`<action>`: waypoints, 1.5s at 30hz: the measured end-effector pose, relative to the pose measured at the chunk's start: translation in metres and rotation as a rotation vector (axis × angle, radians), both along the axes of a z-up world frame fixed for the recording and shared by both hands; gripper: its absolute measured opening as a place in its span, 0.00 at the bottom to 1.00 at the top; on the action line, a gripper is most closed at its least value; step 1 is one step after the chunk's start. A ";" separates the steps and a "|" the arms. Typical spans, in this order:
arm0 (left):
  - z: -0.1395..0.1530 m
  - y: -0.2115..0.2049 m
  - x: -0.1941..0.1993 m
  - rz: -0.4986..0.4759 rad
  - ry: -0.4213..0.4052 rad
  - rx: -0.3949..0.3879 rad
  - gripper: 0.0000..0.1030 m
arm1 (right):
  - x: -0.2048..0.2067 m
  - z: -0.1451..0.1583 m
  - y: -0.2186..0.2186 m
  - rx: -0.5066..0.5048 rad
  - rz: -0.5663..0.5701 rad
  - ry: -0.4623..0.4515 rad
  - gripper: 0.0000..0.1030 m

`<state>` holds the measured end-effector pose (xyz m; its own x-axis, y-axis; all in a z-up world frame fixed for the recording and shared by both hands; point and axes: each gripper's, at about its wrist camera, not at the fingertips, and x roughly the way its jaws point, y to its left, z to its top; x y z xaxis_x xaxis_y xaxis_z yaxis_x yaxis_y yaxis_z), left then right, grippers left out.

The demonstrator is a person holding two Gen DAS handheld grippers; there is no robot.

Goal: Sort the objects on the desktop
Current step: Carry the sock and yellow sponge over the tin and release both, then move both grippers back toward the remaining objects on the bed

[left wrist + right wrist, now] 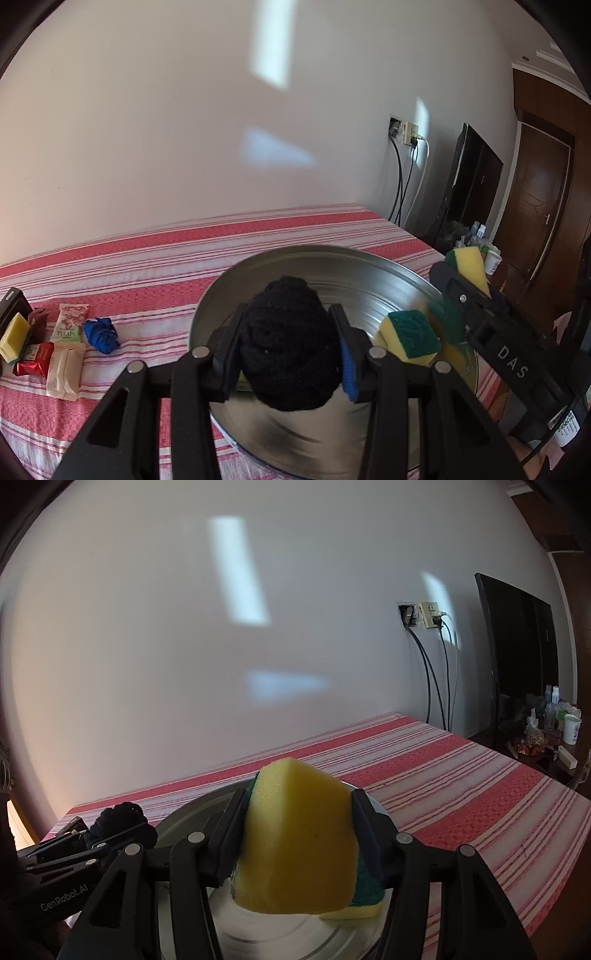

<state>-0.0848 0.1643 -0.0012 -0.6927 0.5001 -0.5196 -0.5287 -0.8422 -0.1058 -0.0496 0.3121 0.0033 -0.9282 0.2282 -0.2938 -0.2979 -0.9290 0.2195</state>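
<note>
**Both tongs loaded above the metal tray**

From the left wrist view we see the left tongs clamped on a black knitted bundle. It is a rounded, egg-shaped lump, with its long axis running away from us along the fingers and its narrower end pointing toward the wall. It hangs over the round metal tray, which sits on the red-and-white striped table. One yellow sponge with a green scouring face lies in the tray at its right side, green side up. The right tongs reach in from the right, holding another sponge tilted on edge. Left of the tray, on the table, lie a blue knotted cloth, several snack packets and a further sponge.

From the right wrist view we see the right tongs gripping the yellow sponge, its yellow face toward us and its green layer at the edges. It is above the tray, where the lying sponge peeks out underneath. The left tongs with the black bundle show at the left.
</note>
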 end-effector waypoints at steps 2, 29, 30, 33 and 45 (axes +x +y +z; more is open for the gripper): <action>-0.002 0.008 -0.001 -0.001 0.006 -0.013 0.41 | -0.001 0.000 0.005 0.028 -0.027 0.001 0.57; -0.005 0.035 -0.009 0.081 0.081 -0.095 0.91 | -0.004 0.004 0.010 0.069 -0.091 0.001 0.93; -0.004 0.034 -0.008 0.086 0.089 -0.093 0.91 | -0.004 0.004 0.010 0.064 -0.091 0.005 0.93; -0.003 0.028 -0.006 0.121 0.132 -0.084 0.92 | -0.003 0.003 0.009 0.056 -0.091 0.024 0.93; 0.002 -0.025 -0.006 0.331 0.313 -0.009 0.98 | 0.025 0.004 -0.028 0.124 -0.081 0.256 0.99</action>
<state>-0.0909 0.1389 0.0004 -0.9389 0.2219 -0.2632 -0.2362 -0.9714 0.0238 -0.0248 0.2841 0.0076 -0.9458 0.3241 -0.0179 -0.3218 -0.9288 0.1836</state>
